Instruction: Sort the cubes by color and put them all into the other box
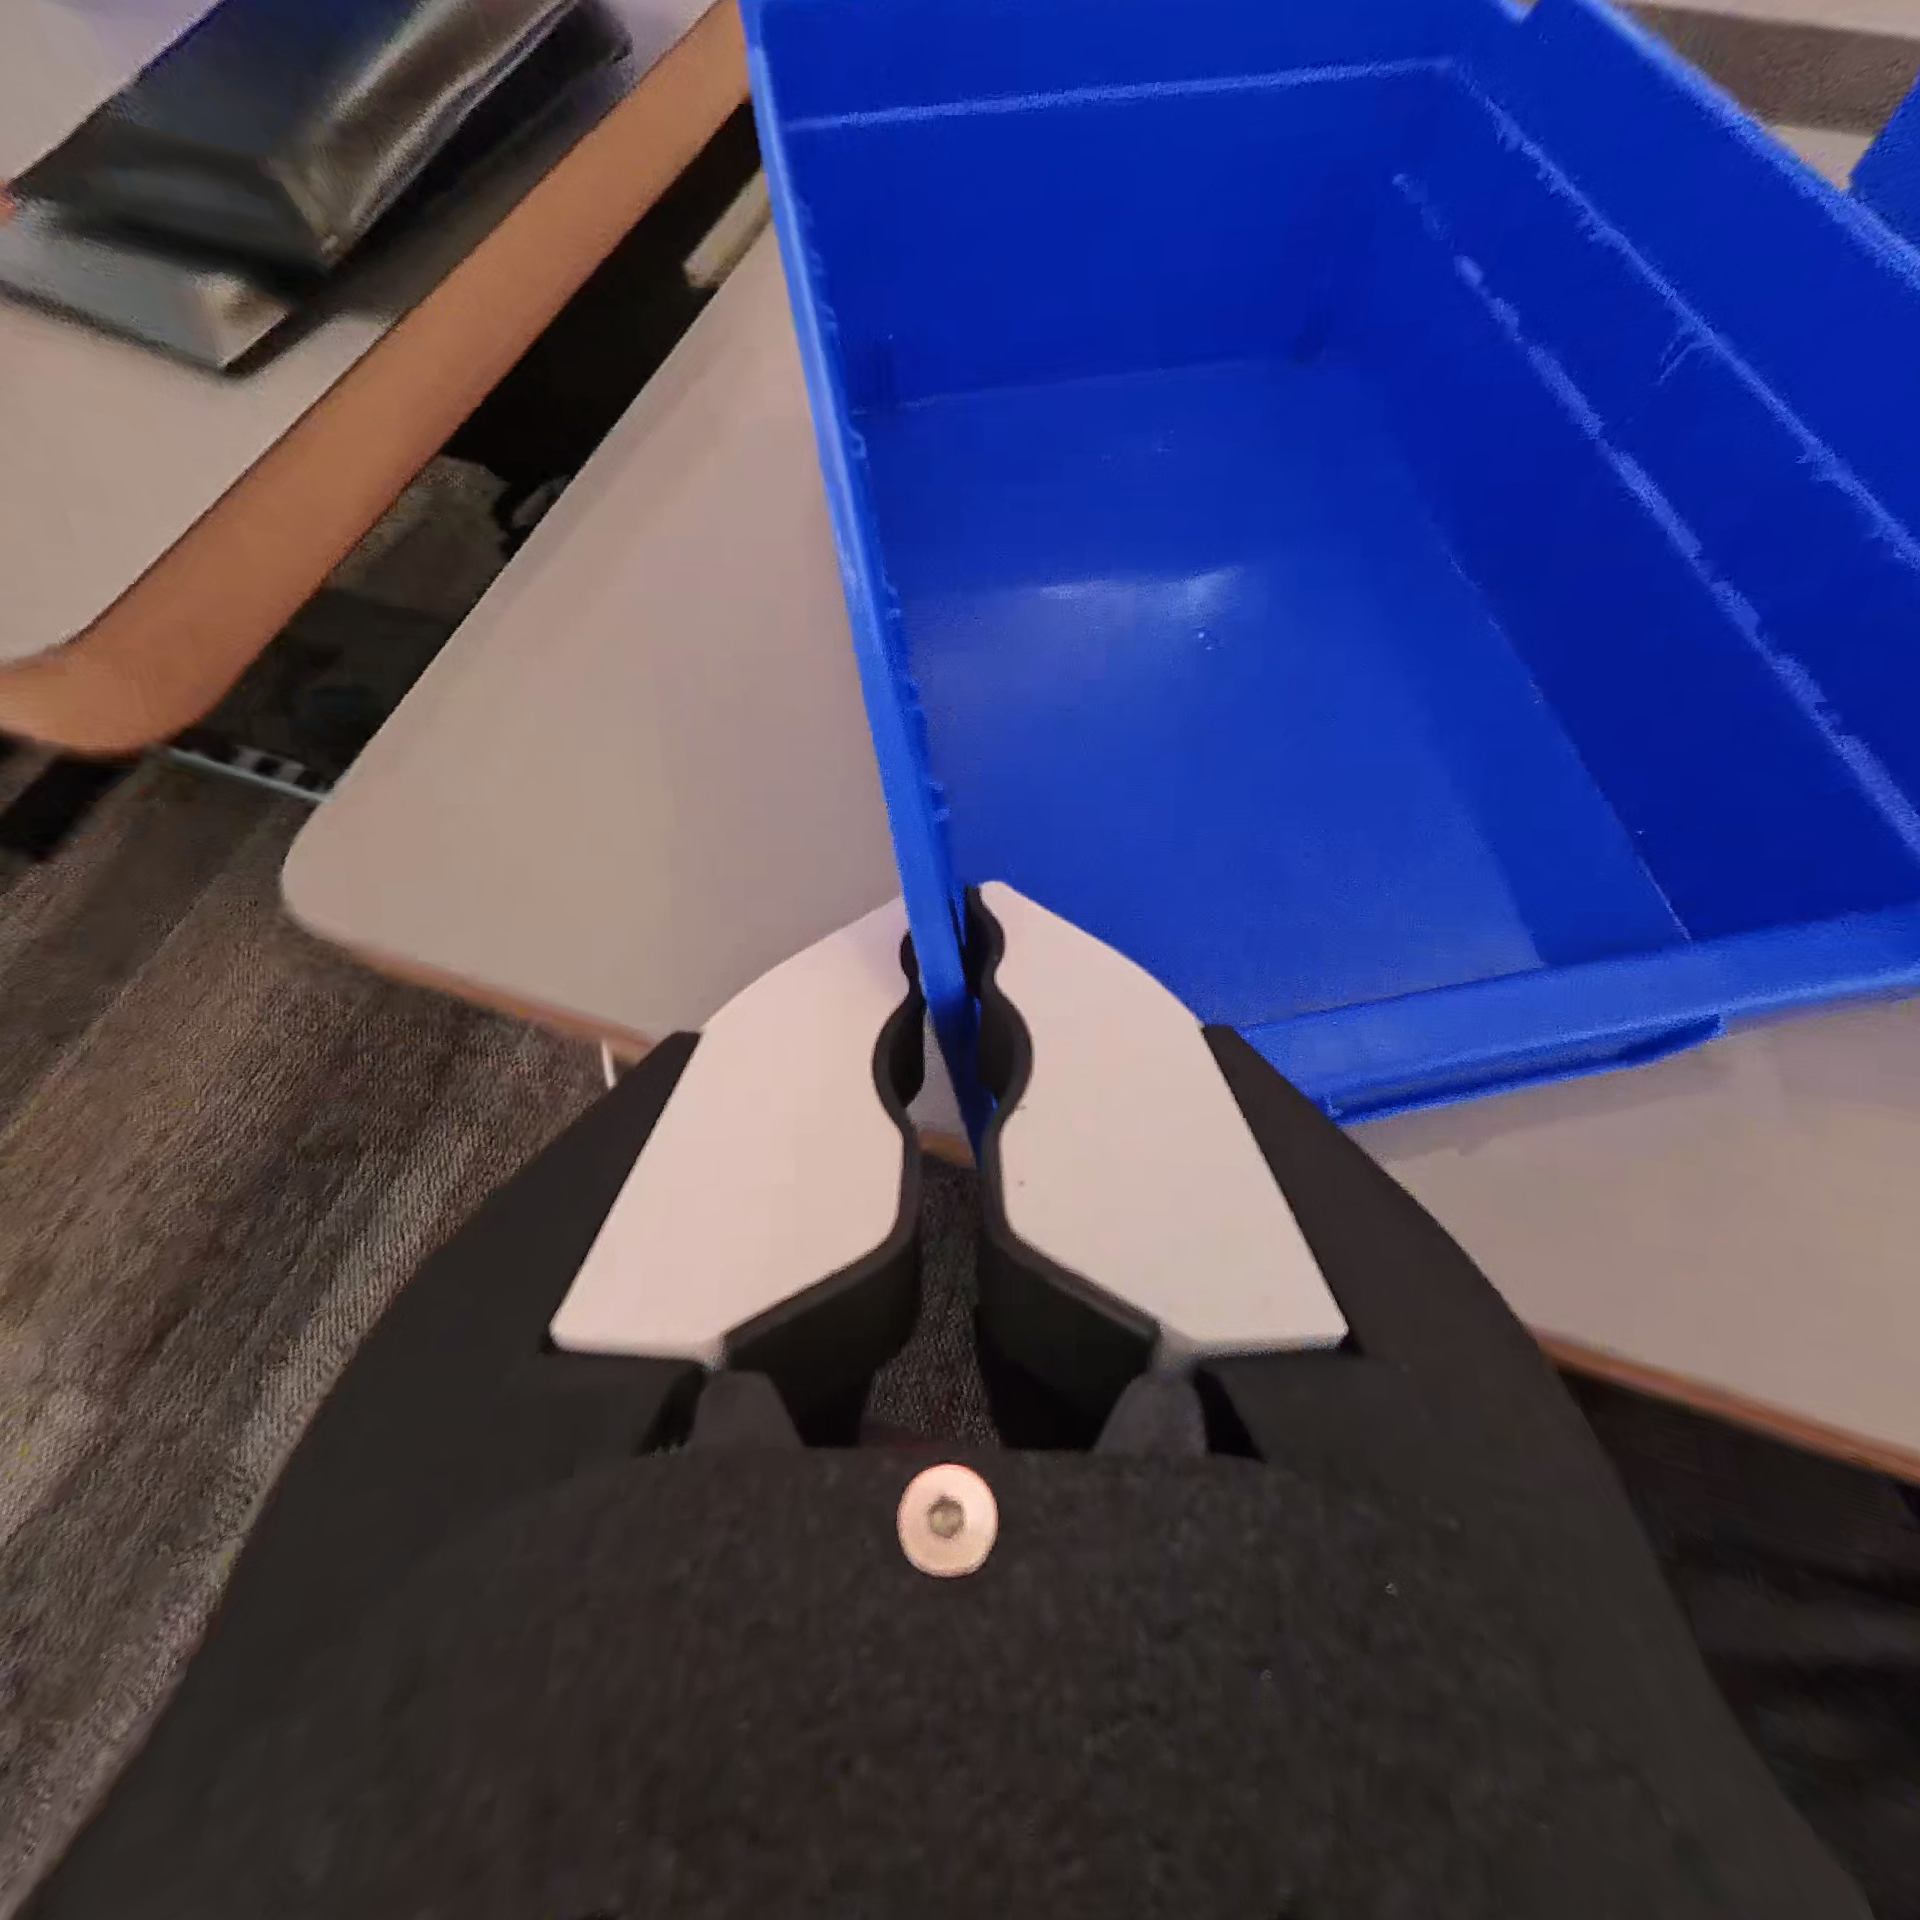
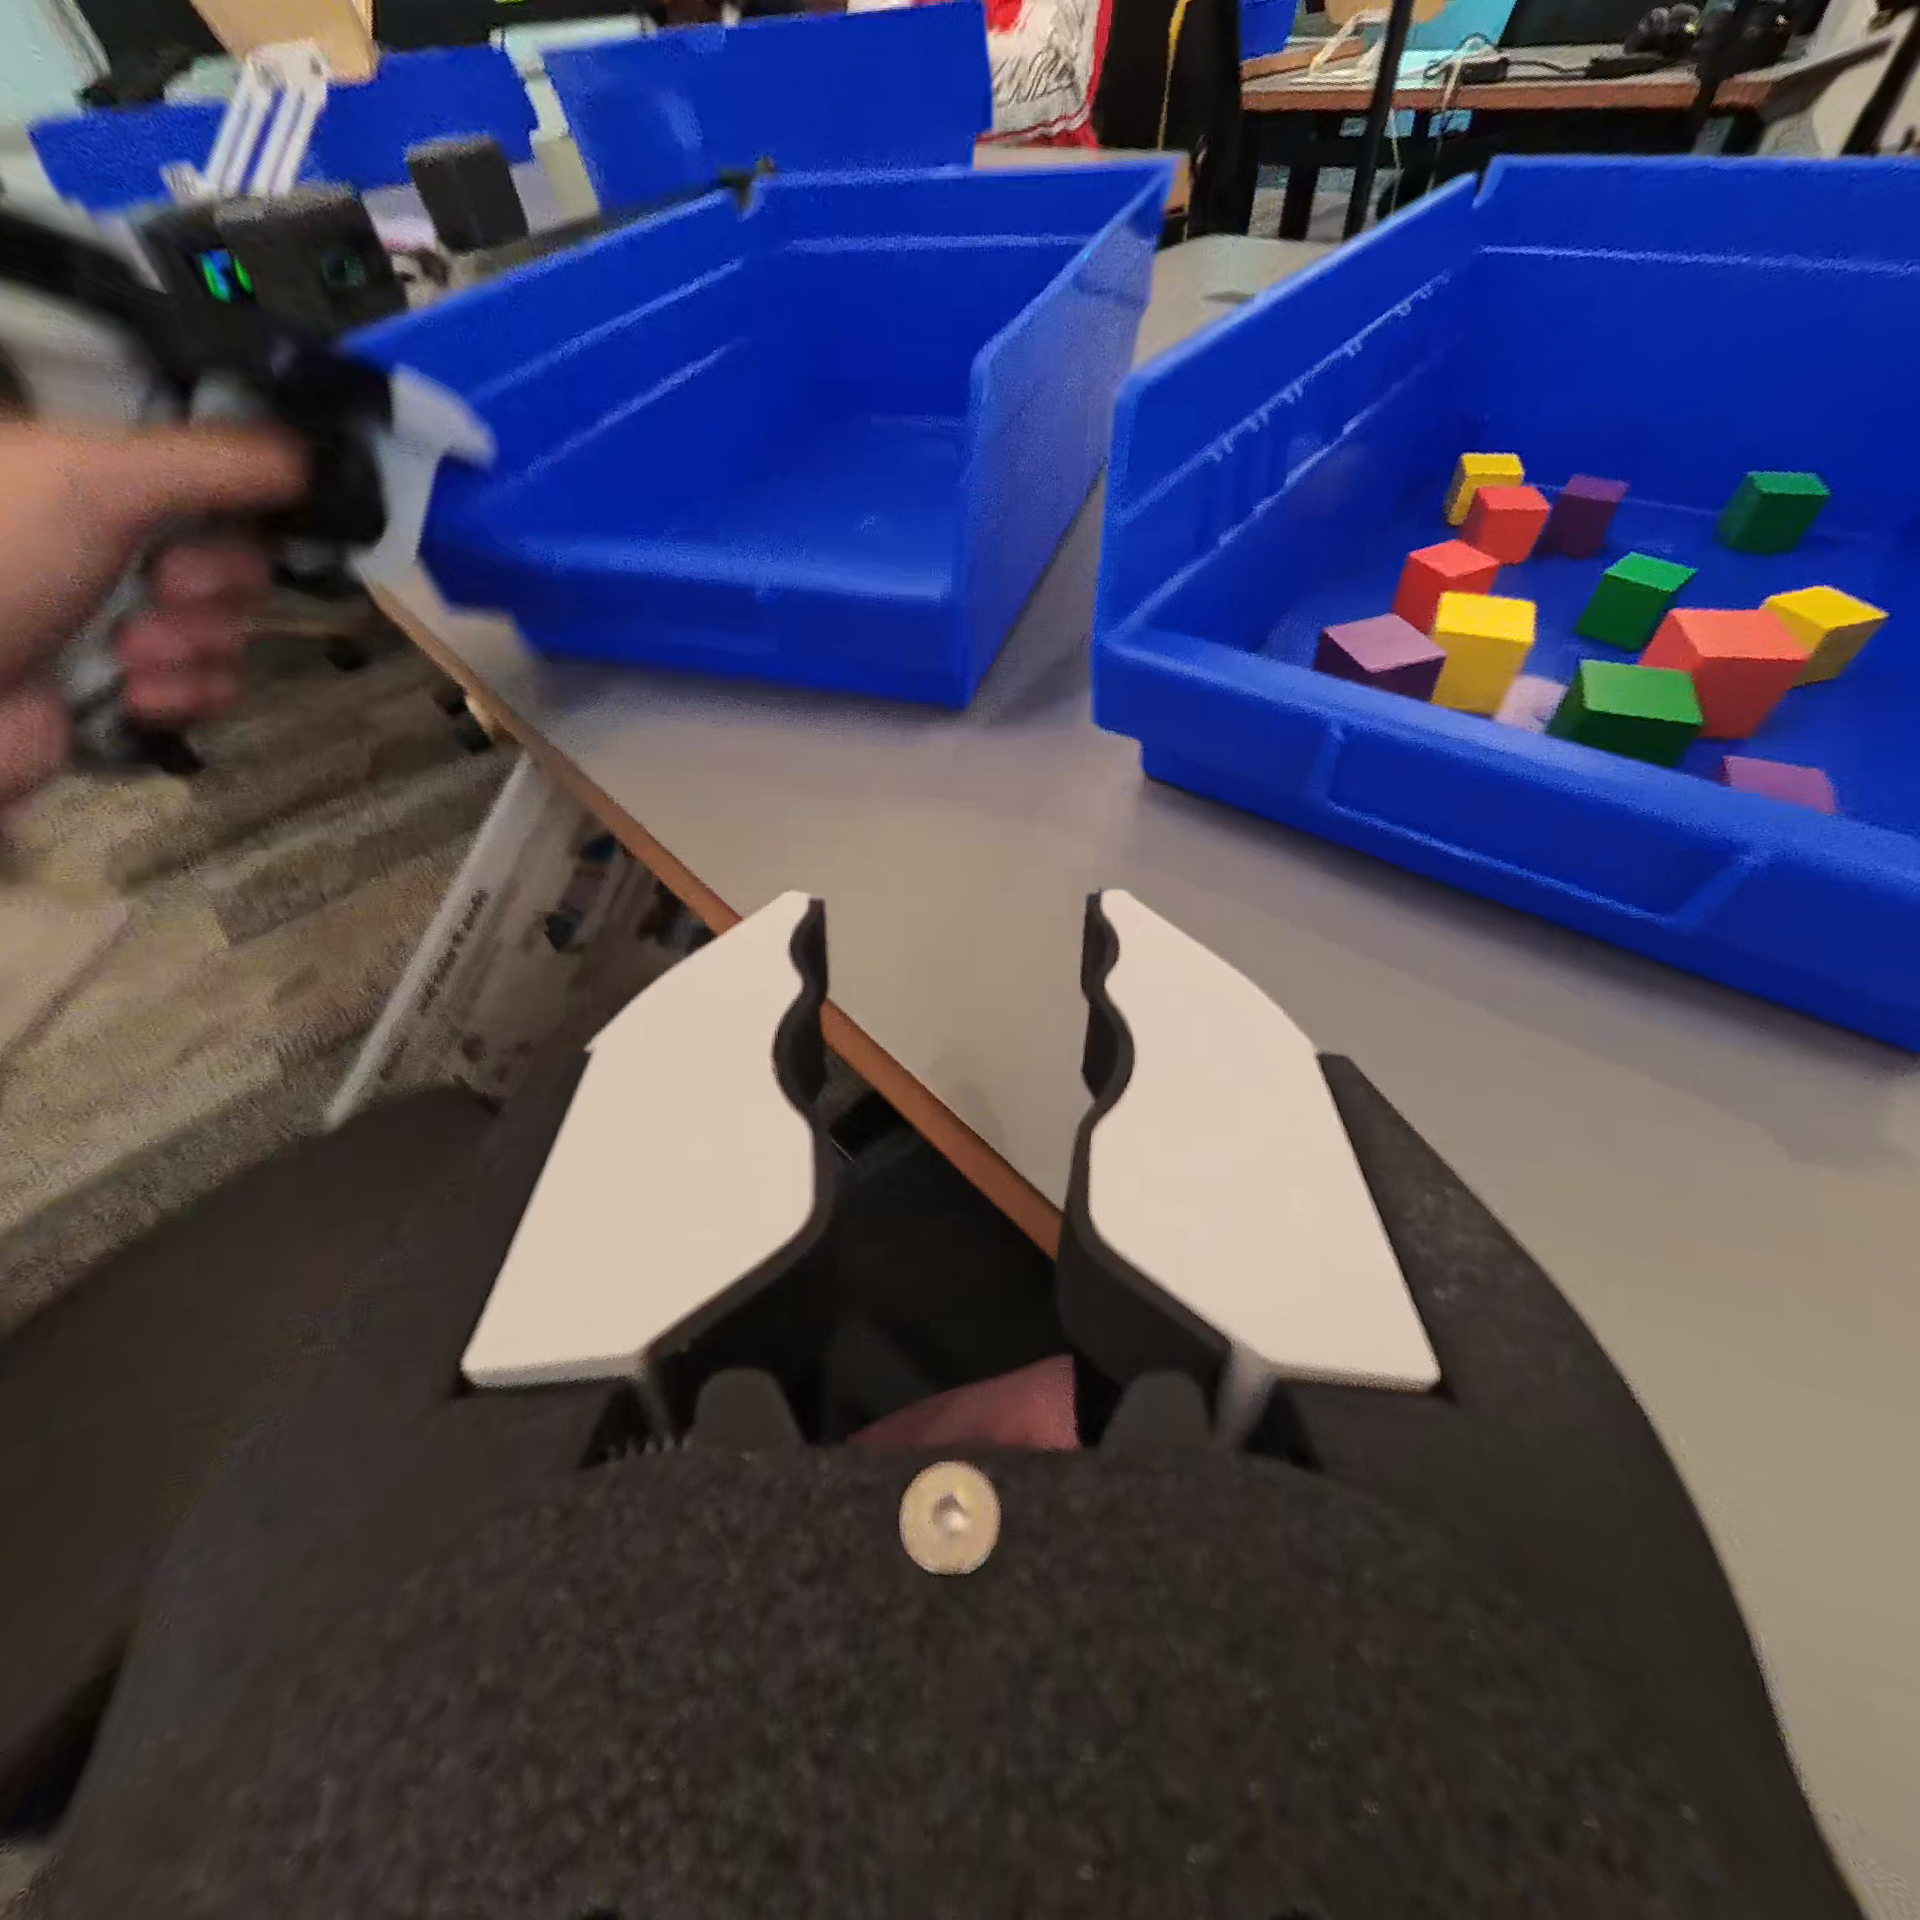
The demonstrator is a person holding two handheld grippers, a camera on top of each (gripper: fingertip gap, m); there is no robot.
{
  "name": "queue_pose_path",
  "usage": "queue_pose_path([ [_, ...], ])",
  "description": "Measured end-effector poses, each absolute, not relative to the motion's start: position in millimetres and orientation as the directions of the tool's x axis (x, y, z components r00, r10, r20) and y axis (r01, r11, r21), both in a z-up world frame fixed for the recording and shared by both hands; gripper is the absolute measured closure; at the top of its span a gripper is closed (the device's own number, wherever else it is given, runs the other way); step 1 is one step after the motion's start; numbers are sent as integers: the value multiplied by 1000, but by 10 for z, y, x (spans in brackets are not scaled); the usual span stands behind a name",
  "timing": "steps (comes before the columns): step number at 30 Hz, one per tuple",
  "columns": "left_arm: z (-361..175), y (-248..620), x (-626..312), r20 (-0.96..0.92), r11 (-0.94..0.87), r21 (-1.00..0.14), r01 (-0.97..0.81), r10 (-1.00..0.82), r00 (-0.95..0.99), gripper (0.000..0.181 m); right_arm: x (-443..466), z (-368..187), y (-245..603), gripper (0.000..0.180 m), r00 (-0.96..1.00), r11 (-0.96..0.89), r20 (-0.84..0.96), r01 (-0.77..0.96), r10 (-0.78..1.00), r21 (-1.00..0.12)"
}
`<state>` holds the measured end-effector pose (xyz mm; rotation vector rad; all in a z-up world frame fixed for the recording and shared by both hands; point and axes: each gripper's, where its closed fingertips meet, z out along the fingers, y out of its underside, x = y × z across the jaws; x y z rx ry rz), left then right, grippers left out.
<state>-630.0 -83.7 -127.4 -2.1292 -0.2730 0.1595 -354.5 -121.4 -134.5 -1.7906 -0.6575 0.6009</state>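
My left gripper (image 1: 951,997) is shut on the left side wall of an empty blue box (image 1: 1299,644), with one pad on each face of the wall near its front corner. In the right wrist view the same gripper (image 2: 416,436) shows at the left, clamped on that empty box (image 2: 769,499). My right gripper (image 2: 954,997) is open and empty above the grey table (image 2: 987,831) near its front edge. A second blue box (image 2: 1455,810) at the right holds several red, yellow, green and purple cubes (image 2: 1621,644).
More blue boxes (image 2: 769,94) stand behind the empty one. The table's brown front edge (image 2: 623,821) runs diagonally, with carpet floor (image 2: 156,831) to its left. A person's hand (image 2: 114,540) holds the left gripper. Another table (image 1: 156,468) stands at the far left.
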Motion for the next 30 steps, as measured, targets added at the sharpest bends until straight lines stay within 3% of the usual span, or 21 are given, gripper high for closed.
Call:
queue_pose_path([
  [8, -1268, -1661, -6088, -25, -442, -888, 130, 329, 944, 176, -4236, -1167, -787, 133, 759, -300, -149, 64, 634, -952],
  [10, -1270, -1717, -6028, -42, -446, -888, 108, 314, 948, 175, -4418, -1318, -797, 153, 695, -390, -206, 116, 689, -913],
  [11, -1265, -1734, -5992, -46, -443, -891, 101, 309, 950, 175, -4462, -1341, -801, 155, 677, -420, -238, 116, 696, -900],
  [13, -1213, -1770, -5906, -89, -429, -902, 53, 304, 948, 174, -4375, -1283, -720, 173, 723, -377, -184, 113, 666, -919],
  [17, -793, -1900, -5621, -161, -299, -953, -58, 332, 929, 175, -4126, -1012, -786, 177, 755, -271, -137, 55, 641, -961],
  [20, -227, -1959, -5282, -190, -139, -979, -151, 340, 921, 175, -3781, -480, -890, 177, 780, -132, -118, -46, 615, -990],
  [24, 534, -1714, -4511, -235, 60, -966, -253, 215, 948, 174, -2925, 338, -882, 176, 849, 46, -103, -147, 518, -988],
  [30, 908, -882, -2746, -310, 130, -946, -296, -108, 945, 172, -987, 954, -638, 177, 974, 112, -64, -90, 219, -990],
])
